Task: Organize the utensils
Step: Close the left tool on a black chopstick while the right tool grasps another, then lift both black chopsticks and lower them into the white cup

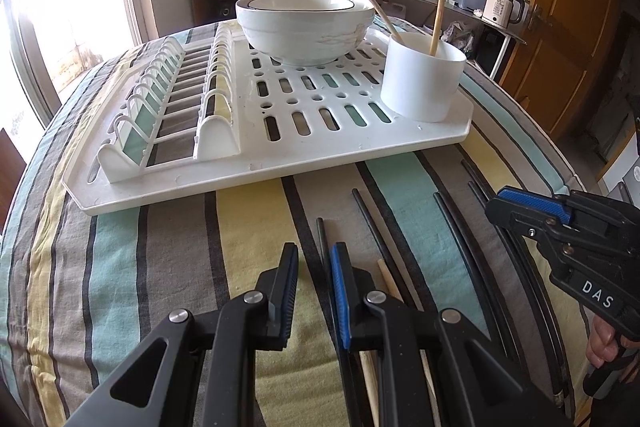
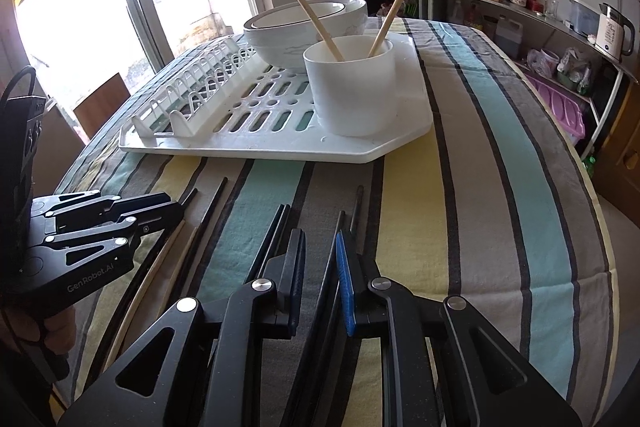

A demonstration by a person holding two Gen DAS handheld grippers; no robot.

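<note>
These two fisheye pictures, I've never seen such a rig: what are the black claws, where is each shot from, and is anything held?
The claws are two-finger grippers, one in each of a person's hands, each with a camera looking along its fingers. One picture is from the left gripper, the other from the right gripper; each also sees the other at its edge. Both hang a little open over the striped tablecloth, holding nothing. Black chopsticks and a wooden chopstick lie loose on the cloth. Behind stands a white drying rack with stacked bowls and a white cup holding two wooden chopsticks.
</note>
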